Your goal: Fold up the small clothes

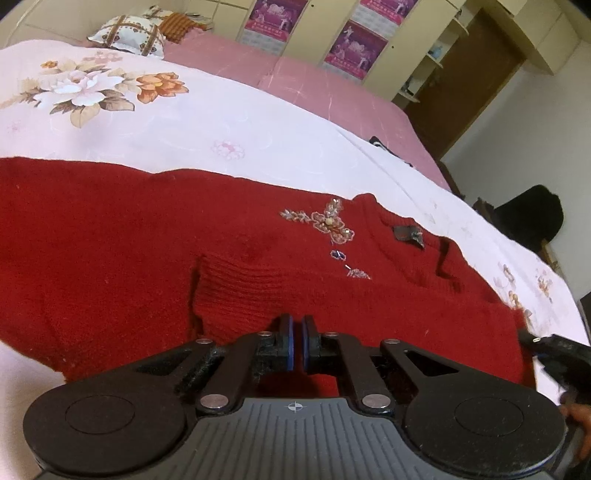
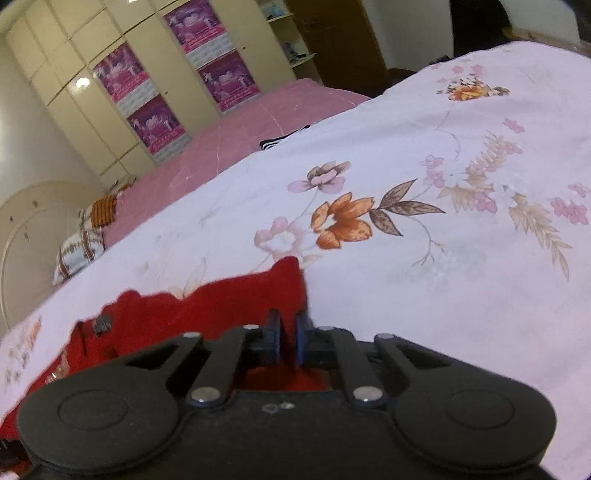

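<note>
My left gripper (image 1: 297, 341) hangs over the red sweater (image 1: 147, 240), its jaws drawn narrow with nothing visibly between the blue pads. The sweater lies flat on the white floral bedspread (image 1: 229, 110), beaded flower trim (image 1: 328, 225) at about one o'clock from my fingertips, a folded ribbed sleeve just ahead of them. My right gripper (image 2: 289, 341) is also pinched nearly closed at the sweater's edge; whether it nips any knit I cannot tell. From there the spread runs off toward two o'clock, printed with orange and pink flowers. Beyond it is a pink sheet (image 1: 332, 85), a patterned pillow (image 1: 129, 35) at eleven o'clock, and cream wardrobes (image 2: 74, 110) bearing purple posters (image 2: 118, 72) (glossy doors).
</note>
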Demonstrator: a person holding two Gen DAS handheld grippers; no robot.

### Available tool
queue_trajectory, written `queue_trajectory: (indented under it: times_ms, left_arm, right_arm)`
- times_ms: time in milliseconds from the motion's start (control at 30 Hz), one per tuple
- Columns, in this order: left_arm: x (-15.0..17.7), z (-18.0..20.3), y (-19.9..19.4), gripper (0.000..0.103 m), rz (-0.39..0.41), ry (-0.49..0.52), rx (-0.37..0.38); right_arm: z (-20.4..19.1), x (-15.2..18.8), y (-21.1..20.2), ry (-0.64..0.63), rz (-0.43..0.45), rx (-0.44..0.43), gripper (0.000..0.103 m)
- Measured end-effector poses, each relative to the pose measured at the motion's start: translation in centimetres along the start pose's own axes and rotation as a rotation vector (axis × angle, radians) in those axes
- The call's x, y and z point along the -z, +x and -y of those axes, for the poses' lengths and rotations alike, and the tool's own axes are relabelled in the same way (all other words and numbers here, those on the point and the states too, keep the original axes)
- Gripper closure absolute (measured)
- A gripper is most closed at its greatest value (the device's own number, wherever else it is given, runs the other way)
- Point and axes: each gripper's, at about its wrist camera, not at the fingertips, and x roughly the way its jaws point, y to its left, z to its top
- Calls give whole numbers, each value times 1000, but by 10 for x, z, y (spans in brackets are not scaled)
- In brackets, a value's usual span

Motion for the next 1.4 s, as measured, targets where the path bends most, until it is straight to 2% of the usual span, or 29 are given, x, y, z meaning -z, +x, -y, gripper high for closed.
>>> queue_trajectory:
  times_ms: [67,133,233,267,367,467,600,767,933,967,1000,1033,1100,1200,1333,1400]
  left_arm:
    - [1,5,0,98,0,14,-6]
    - [2,7,5,98,3,31,-9]
    - [0,4,9,98,19,20,-6]
    - [-1,4,9,98,14,21,-7]
    - [-3,5,-1,98,0,17,-12]
    - [1,-2,-17,97,11,-1,-27]
    - [9,-26,-40,97,-8,-47,-91]
    - [16,-74,-75,97,15,-139,-166]
    - [23,-127,-106,95,50,-228,-241]
    - [23,-138,-113,71,57,-250,-258]
    - [24,-149,-120,15,70,-272,-270]
    - [27,-160,-130,1,112,-299,-302]
    - [32,-173,-148,0,235,-306,-325]
    - [30,-203,-155,0,224,-358,-319]
    - [31,-256,-155,1,263,-526,-299]
    - [30,-280,-149,13,286,-615,-272]
  right_arm:
    - [-9,5,-16,-78,69,33,96]
    - [-14,10,-25,-161,132,103,96]
    - [-8,16,-4,-171,86,175,97]
    - [-10,17,-3,-188,96,182,95]
    - [-19,14,-14,-204,105,209,81]
    - [-30,16,-39,-230,141,148,81]
    - [-66,42,-60,-301,91,28,79]
    - [-119,75,-61,-354,23,-87,79]
    - [-177,103,-57,-440,-13,-165,73]
    - [-188,108,-59,-451,-17,-180,70]
    - [-200,113,-58,-463,-26,-199,68]
    - [-210,117,-57,-470,-32,-215,67]
    - [-227,126,-56,-485,-36,-236,66]
    - [-248,136,-51,-504,-49,-255,66]
    - [-264,144,-45,-514,-65,-264,66]
    - [-271,148,-42,-526,-67,-263,66]
